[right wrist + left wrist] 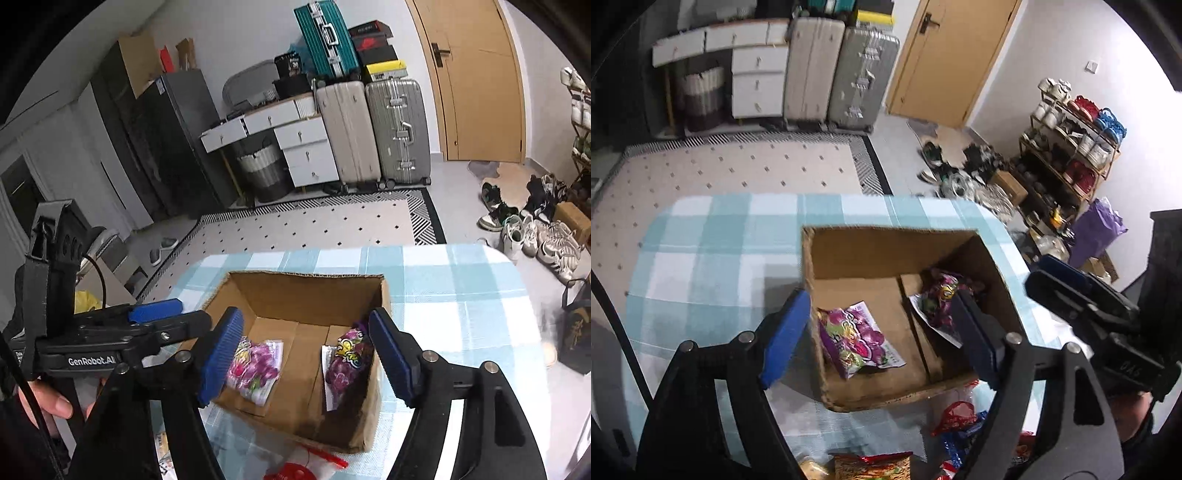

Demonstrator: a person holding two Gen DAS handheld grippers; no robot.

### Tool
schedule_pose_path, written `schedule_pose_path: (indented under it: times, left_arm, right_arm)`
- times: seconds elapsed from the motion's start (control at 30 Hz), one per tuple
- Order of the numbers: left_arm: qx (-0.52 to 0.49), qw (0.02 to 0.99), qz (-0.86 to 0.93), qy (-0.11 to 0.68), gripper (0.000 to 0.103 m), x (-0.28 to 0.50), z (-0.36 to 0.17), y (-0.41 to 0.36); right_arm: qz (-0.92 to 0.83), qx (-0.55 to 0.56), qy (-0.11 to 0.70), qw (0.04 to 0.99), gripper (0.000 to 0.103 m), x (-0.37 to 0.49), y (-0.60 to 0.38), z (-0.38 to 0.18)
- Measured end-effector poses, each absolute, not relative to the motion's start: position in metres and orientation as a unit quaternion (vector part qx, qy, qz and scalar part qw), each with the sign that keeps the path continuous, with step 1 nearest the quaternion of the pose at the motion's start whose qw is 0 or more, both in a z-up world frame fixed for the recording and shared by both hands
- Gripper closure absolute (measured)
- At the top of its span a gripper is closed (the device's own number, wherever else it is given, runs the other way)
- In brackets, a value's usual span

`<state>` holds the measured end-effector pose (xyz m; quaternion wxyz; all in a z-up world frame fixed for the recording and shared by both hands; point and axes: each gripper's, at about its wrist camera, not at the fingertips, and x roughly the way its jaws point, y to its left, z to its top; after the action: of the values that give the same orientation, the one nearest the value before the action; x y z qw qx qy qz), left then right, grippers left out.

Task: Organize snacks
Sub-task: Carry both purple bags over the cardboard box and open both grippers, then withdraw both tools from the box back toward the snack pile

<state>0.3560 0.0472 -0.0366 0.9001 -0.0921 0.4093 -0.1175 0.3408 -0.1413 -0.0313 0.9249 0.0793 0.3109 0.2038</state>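
while both the left gripper (882, 336) and right gripper (306, 354) hang spread and empty, two purple packs (855, 338) lie in the box (886, 245); more snacks (955, 411) wait at six o'clock.

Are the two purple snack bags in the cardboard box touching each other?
Apart. The right wrist view shows bare box floor between the left purple bag and the right purple bag in the cardboard box.

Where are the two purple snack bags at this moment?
Both lie inside the open cardboard box on the checked tablecloth: one purple bag flat on the floor at its left, the other purple bag leaning against its right wall.
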Motion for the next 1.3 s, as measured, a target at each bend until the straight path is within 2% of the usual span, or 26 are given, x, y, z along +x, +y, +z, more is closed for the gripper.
schedule_pose_path:
  times: [0.4,0.53,0.63,0.7,0.93,1.03,1.07,1.3]
  left_arm:
    - [-0.063,0.916,-0.091,0.387,0.022,0.299,0.003,0.046]
    - [-0.059,0.924,-0.067,0.373,0.02,0.274,0.019,0.049]
    - [-0.051,0.932,-0.061,0.354,0.019,0.254,0.03,0.049]
    - [-0.049,0.934,-0.068,0.347,0.015,0.238,0.038,0.048]
    - [-0.053,0.938,-0.08,0.333,0.014,0.184,0.06,0.046]
    - [-0.052,0.946,-0.074,0.312,0.002,0.157,0.07,0.048]
    - [-0.052,0.948,-0.069,0.307,0.001,0.149,0.073,0.049]
    - [-0.038,0.953,-0.07,0.293,0.001,0.106,0.09,0.047]
  right_arm:
    - [0.214,0.093,0.287,0.929,0.029,0.281,-0.154,0.004]
    - [0.212,0.087,0.271,0.935,0.015,0.258,-0.154,0.019]
    - [0.212,0.081,0.258,0.939,0.013,0.236,-0.155,0.03]
    - [0.215,0.083,0.255,0.939,0.012,0.222,-0.156,0.035]
    - [0.221,0.083,0.234,0.943,0.008,0.173,-0.159,0.05]
    - [0.22,0.084,0.226,0.945,0.003,0.153,-0.16,0.054]
    - [0.221,0.085,0.223,0.946,0.002,0.146,-0.161,0.056]
    - [0.222,0.069,0.198,0.952,0.001,0.103,-0.158,0.06]
